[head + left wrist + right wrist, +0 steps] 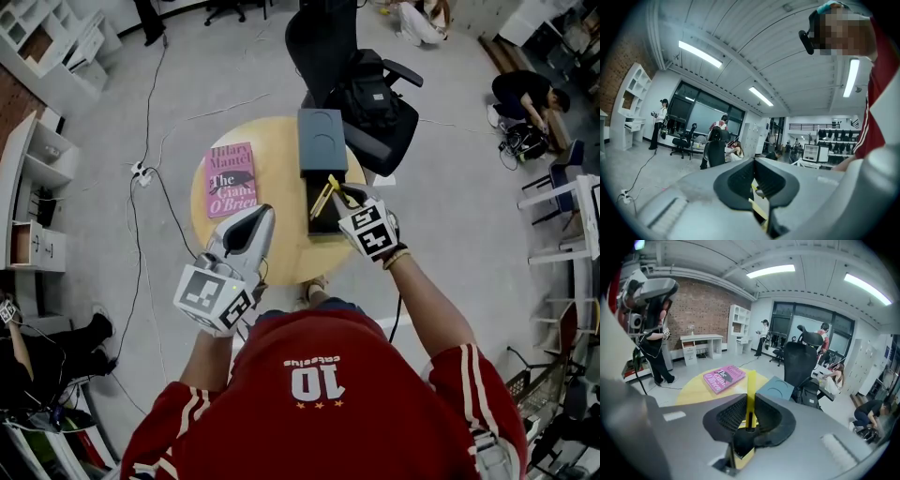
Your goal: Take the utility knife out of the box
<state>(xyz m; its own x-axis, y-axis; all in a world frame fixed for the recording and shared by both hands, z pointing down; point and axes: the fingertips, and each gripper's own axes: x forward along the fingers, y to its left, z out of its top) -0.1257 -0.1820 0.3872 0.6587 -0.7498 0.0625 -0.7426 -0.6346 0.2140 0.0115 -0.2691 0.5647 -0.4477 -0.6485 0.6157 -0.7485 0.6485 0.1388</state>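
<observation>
We see the right gripper [339, 194] pinching the yellow utility knife [322, 198] just above the open black box [319, 226], seemingly clear of it, while the left gripper [262, 218], jaws pressed together on nothing, hovers left of the box, nearer us than the pink book [231, 178].

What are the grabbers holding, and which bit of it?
The right gripper pinches the yellow utility knife near one end. The left gripper is shut on nothing.
</observation>
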